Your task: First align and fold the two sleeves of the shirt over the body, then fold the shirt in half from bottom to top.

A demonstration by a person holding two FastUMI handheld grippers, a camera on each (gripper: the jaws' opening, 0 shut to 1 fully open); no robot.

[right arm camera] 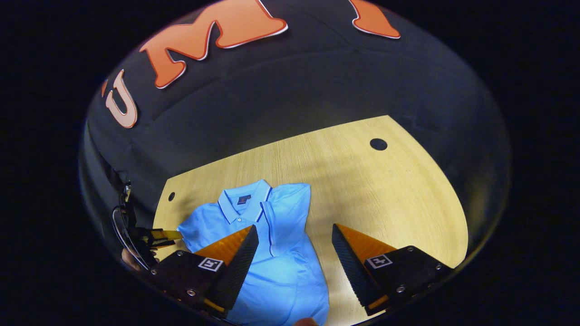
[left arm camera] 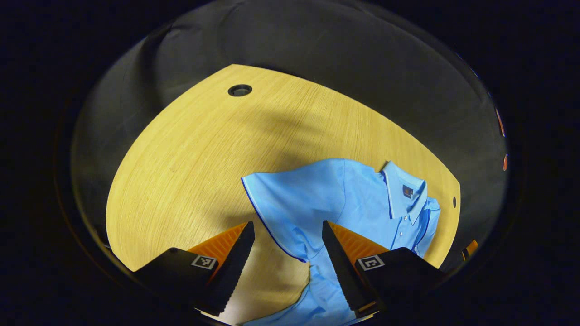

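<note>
The blue shirt [right arm camera: 272,253] lies near one end of the bench [right arm camera: 385,190], with lots of bare wood beside it. Both grippers' fingers [left arm camera: 288,253] [right arm camera: 295,258] are spread apart, holding nothing.

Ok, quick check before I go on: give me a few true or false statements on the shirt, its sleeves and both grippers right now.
1. The blue polo shirt lies on the wooden table. True.
2. One sleeve is already folded over the body. True.
3. The other sleeve is folded too. False: it is spread out flat on the table.
4. The left gripper is shut on the shirt. False: its jaws stand open above it.
5. The right gripper is open. True.
</note>
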